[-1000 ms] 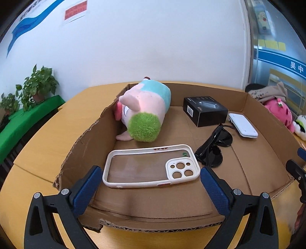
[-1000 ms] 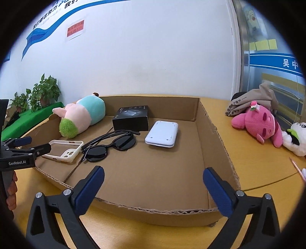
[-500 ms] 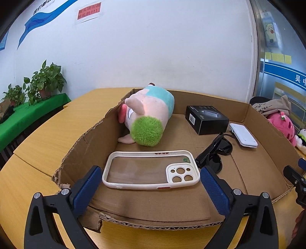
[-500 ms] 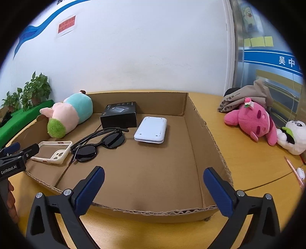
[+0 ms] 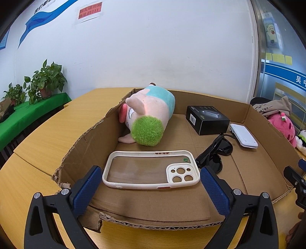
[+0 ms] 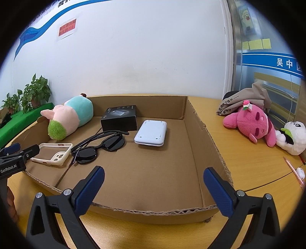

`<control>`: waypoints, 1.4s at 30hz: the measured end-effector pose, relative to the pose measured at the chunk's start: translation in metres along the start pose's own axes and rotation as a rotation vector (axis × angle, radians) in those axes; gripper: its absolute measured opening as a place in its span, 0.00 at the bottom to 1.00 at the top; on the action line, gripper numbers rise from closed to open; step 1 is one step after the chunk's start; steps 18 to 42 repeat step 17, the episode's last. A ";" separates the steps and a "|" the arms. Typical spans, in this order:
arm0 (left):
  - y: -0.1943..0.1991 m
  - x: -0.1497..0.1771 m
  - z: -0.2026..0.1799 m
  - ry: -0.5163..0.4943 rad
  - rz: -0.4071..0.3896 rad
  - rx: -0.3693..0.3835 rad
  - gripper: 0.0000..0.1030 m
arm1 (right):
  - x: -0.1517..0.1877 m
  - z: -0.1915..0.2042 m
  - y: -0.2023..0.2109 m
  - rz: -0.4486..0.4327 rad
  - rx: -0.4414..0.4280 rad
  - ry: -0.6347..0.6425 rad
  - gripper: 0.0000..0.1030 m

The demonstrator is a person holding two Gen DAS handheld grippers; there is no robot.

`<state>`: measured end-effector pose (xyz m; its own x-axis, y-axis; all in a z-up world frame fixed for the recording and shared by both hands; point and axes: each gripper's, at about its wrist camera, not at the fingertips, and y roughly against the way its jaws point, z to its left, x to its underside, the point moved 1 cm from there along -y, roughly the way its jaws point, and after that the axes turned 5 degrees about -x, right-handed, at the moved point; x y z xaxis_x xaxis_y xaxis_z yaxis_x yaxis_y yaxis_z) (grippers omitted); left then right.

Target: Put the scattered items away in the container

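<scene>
Both grippers, left [image 5: 148, 181] and right [image 6: 154, 181], hover with jaws spread wide and empty at the near edge of the cardboard box [image 6: 198, 134]; phone case [image 5: 151, 169] and sunglasses [image 6: 101, 147] lie inside near its front-left corner.

pink pen [image 6: 295, 171] cropped, wall sign [image 5: 89, 10] illegible

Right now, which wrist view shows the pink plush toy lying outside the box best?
The right wrist view: the pink plush toy lies whole on the table, right of the cardboard box. The left wrist view catches only part of it at the frame's right edge, behind the box wall.
</scene>
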<state>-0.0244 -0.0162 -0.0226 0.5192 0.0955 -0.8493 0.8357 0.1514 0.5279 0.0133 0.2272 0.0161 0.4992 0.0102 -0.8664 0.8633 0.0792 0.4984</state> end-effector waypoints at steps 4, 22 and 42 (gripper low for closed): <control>0.000 0.001 0.000 0.001 0.001 -0.001 1.00 | 0.002 0.003 0.005 0.001 -0.004 0.005 1.00; 0.001 0.001 -0.001 0.003 0.004 -0.006 1.00 | 0.001 0.003 0.004 0.001 -0.004 0.004 1.00; 0.001 0.001 -0.001 0.003 0.004 -0.006 1.00 | 0.001 0.003 0.004 0.001 -0.004 0.004 1.00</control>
